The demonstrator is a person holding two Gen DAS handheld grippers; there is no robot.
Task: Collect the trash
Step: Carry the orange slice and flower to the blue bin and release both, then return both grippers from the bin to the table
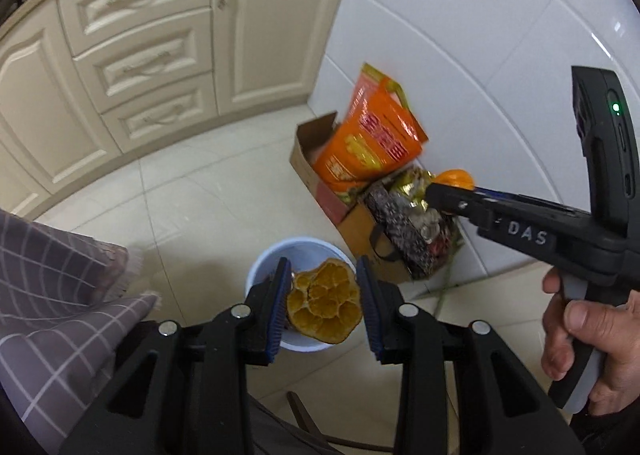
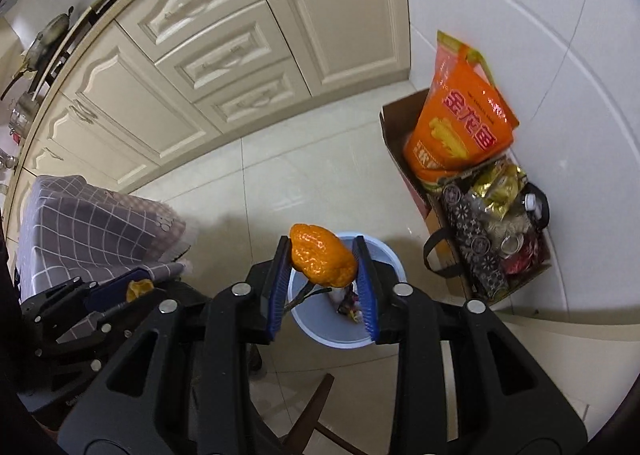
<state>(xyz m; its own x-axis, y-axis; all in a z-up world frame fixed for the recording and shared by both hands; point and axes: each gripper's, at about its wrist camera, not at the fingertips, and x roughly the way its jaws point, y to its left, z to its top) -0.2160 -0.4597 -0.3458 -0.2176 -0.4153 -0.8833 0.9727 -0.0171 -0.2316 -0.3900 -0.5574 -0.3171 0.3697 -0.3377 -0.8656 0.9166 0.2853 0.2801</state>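
Note:
My left gripper (image 1: 324, 295) is shut on a dried orange peel (image 1: 326, 305), inner side up, and holds it above a pale blue bin (image 1: 264, 263) on the floor. My right gripper (image 2: 324, 275) is shut on a bright orange peel (image 2: 322, 255), held over the same blue bin (image 2: 384, 267), which has some wrappers inside. In the left wrist view the right gripper (image 1: 448, 187) shows at the right with its peel (image 1: 456, 178). In the right wrist view the left gripper (image 2: 120, 295) shows at lower left with a bit of peel (image 2: 139, 289).
A cardboard box (image 2: 394, 123) with an orange bag (image 2: 464, 123) and a box of mixed packaging (image 2: 492, 231) stand by the white tiled wall. Cream cabinets (image 2: 224, 55) run along the back. A table with grey checked cloth (image 2: 92, 223) is at left.

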